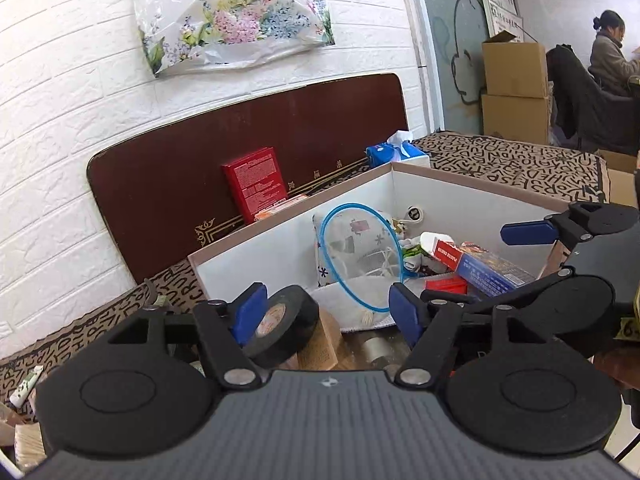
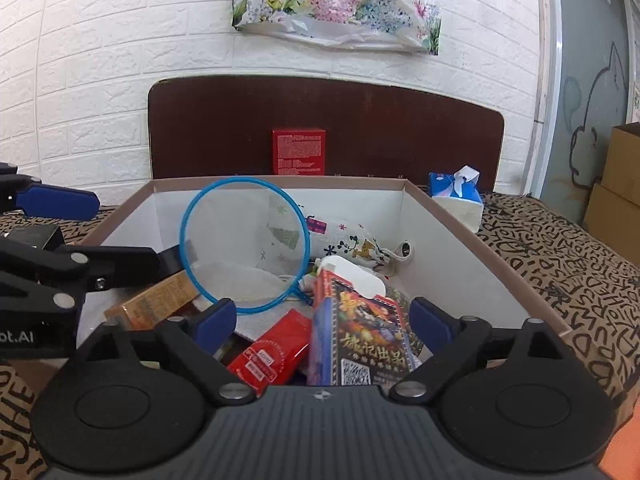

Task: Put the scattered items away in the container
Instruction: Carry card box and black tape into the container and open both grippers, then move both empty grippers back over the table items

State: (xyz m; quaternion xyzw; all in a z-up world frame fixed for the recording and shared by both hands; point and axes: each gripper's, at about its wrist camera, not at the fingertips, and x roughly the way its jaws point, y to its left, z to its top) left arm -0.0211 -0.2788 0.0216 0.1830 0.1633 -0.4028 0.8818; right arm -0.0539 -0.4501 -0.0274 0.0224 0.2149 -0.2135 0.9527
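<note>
- While both grippers hover over the box (image 2: 436,216), jaws wide, each holds nothing.
- Left gripper (image 1: 326,310): tape roll (image 1: 282,326) rests against 1 finger, seemingly just released.
- Right gripper (image 2: 324,318): above the card pack (image 2: 360,340).

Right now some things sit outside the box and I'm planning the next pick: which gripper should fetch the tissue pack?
Probably the right gripper: the tissue pack stands just beyond the box's right rim on its side, and it is open and empty. The left gripper hangs over the opposite end.

Both wrist views look down close into the box (image 1: 460,188) (image 2: 440,216), toward the headboard (image 1: 200,168) (image 2: 360,128).
</note>
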